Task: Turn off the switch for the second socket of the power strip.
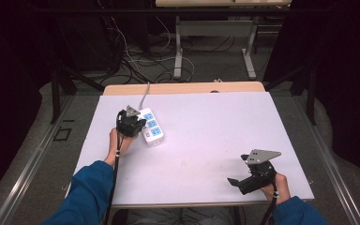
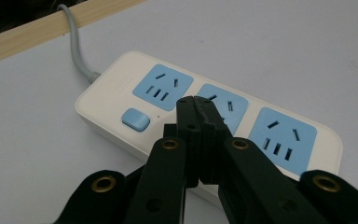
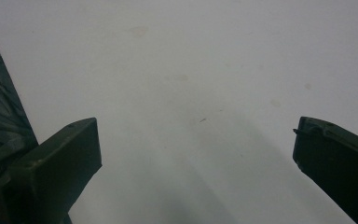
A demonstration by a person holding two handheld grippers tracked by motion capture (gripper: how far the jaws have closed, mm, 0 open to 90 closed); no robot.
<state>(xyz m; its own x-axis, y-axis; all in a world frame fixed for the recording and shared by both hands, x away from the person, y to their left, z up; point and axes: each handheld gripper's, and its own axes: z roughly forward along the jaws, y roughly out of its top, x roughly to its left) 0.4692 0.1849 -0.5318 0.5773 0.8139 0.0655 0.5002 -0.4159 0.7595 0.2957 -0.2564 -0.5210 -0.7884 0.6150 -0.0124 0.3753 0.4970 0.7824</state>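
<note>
A white power strip (image 1: 152, 126) with three blue sockets and a blue switch lies on the left half of the white table top; its grey cable (image 1: 145, 93) runs off the far edge. My left gripper (image 1: 133, 123) hovers over the strip's near side. In the left gripper view its jaws are pressed together with nothing between them, tips (image 2: 196, 103) over the middle socket (image 2: 223, 108), beside the blue switch (image 2: 135, 119). My right gripper (image 1: 236, 182) rests near the table's front right, jaws spread wide over bare table (image 3: 191, 93).
The white board (image 1: 206, 126) lies on a wooden table whose far edge (image 1: 183, 87) shows. Beyond it are table legs and tangled cables on the floor. Dark curtains stand at both sides.
</note>
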